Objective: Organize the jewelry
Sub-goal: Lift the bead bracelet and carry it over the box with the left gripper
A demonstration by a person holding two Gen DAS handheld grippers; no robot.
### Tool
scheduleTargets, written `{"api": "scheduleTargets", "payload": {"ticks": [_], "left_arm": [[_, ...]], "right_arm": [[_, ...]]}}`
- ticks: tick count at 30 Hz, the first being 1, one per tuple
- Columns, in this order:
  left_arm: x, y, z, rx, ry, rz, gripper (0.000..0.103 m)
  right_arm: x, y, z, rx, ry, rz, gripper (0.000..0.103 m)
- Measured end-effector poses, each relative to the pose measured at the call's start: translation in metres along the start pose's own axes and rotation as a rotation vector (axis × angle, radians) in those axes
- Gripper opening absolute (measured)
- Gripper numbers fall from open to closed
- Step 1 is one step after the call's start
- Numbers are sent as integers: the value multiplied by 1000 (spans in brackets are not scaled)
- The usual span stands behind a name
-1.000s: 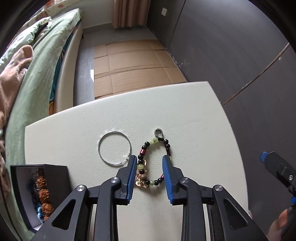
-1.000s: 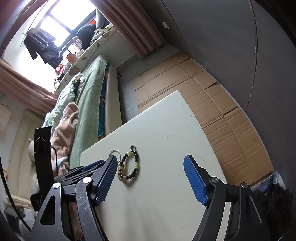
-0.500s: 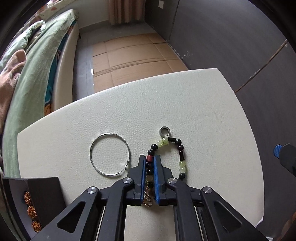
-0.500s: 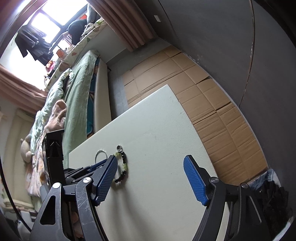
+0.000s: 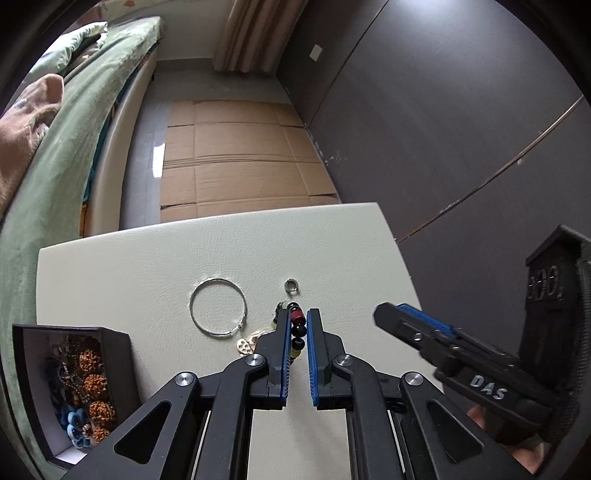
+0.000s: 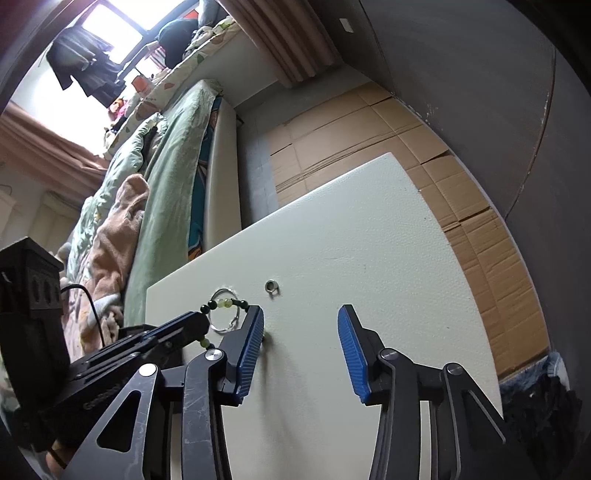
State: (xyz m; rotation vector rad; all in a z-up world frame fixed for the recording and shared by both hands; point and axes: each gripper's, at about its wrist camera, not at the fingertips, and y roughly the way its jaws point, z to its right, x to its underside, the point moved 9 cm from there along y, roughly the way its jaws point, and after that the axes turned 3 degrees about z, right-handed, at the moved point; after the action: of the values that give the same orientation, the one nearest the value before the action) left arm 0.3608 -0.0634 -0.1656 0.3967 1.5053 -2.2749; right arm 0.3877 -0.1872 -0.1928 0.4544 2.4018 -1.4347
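Left claw (image 5: 298, 334) is pinched tight on the beaded bracelet (image 5: 296, 326), just beside the silver hoop (image 5: 218, 306); right claw (image 6: 301, 354) gapes wide, holding nothing, over the counter (image 6: 369, 258).

Soft daylight enters through the blown-out bright window (image 6: 110, 33) at the far end, leaving the dark grey wall (image 5: 461, 122) dim. The pale cream textured tabletop (image 6: 369, 236) shows only faint shadows. Straight edges bow strongly; black vignetting rings both views.

Beaded bracelet (image 5: 297, 328), black, red and green beads, clamped lower centre; silver hoop (image 5: 218, 312) flat, centre-left; small ring (image 5: 291, 286) centre; open black box (image 5: 70, 384) lower left, holding jewelry.
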Motion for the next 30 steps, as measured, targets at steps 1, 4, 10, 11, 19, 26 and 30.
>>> {"api": "scheduleTargets", "payload": {"ticks": [1,4,10,11,19,26,30], "left_arm": [[-3,-6,0,14,-9,14,8],[-11,-22,-3,31,-32,53,8],[-24,-39,-32,8,-91,103,8],[-26,-41,-37,4,-104,108,8],[-32,-61,-75,-23,-176,154,8],[-30,-77,-95,-34,-218,186,8],[-28,-89,-99,-28,-230,208,8]], "right_arm": [[0,3,-4,-2,-8,-2,40],[0,10,-11,-7,-22,-10,36],[-1,31,-23,26,-74,-27,35],[-1,35,-24,34,-84,-31,35],[-1,59,-31,102,-177,-39,35],[1,76,-35,146,-227,-48,34],[3,83,-37,159,-245,-56,29]]}}
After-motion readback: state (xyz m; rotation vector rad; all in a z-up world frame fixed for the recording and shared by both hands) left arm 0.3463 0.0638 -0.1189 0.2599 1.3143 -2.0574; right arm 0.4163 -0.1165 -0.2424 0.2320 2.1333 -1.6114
